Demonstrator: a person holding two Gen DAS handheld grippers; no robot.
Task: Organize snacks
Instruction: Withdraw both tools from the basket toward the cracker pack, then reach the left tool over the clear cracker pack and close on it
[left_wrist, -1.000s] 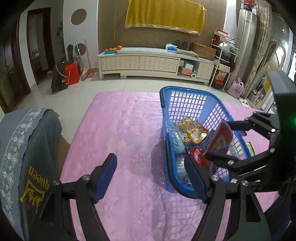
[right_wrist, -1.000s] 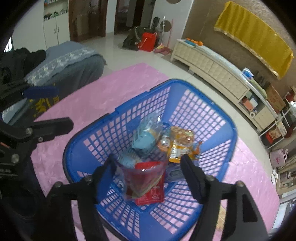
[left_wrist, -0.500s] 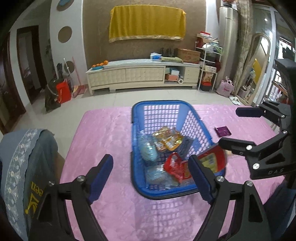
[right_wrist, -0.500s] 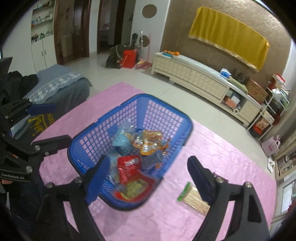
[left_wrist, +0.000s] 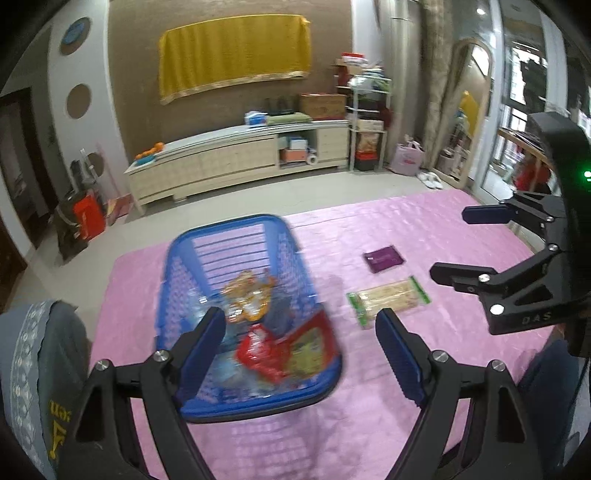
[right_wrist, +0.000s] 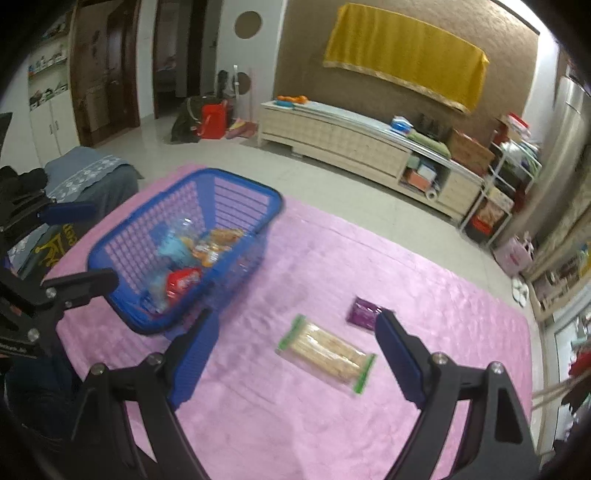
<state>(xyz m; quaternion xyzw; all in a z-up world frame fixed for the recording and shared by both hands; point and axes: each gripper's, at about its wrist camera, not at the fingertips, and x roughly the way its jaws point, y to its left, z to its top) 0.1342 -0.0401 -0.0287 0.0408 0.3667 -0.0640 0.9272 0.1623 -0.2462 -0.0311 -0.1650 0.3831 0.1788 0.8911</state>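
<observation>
A blue basket (left_wrist: 258, 404) sits on the pink mat with several snack packets in it, among them an orange one (left_wrist: 247, 295) and a red one (left_wrist: 264, 350). My left gripper (left_wrist: 301, 350) hovers open above the basket's near end, with nothing between its fingers. To the right of the basket lie a cracker pack with green ends (right_wrist: 327, 352) and a small purple packet (right_wrist: 364, 312). My right gripper (right_wrist: 295, 354) stands open above the cracker pack, holding nothing. The basket (right_wrist: 236, 177) is to its left. Each gripper shows at the edge of the other's view.
The pink mat (left_wrist: 443, 236) covers the floor under everything. A grey cushion with yellow print (left_wrist: 33, 369) lies at the mat's left edge. A long cream cabinet (left_wrist: 236, 155) stands along the far wall, with shelves and bags to its right.
The right gripper has let go of a red packet, which now lies in the basket. Both grippers have pulled back, risen and swung right, bringing the cracker pack and purple packet into view.
</observation>
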